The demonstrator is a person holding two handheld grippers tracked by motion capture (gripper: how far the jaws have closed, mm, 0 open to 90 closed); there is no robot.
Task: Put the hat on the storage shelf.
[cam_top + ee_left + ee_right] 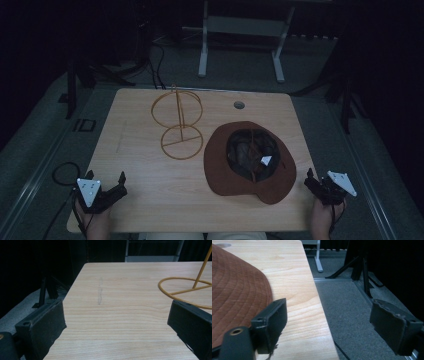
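Note:
A brown brimmed hat [220, 160] lies crown down on the right half of the wooden table [150, 200], its dark lining and a white tag facing up. A yellow wire hat stand [177, 122] rises left of it, with a ring base and a round hoop on top. My left gripper [121, 184] rests at the table's front left corner, open, with bare wood between its jaws [117, 322]; the stand's base ring [185, 291] lies ahead to its right. At the front right edge, just beside the hat brim [237, 297], my right gripper [309, 180] stands open and holds nothing [332, 325].
A round cable hole [239, 105] sits near the table's far edge. A white metal frame [240, 30] stands on the grey carpet behind the table. Black stand legs [362, 272] rise right of the table. A cable loop [65, 172] lies on the floor at left.

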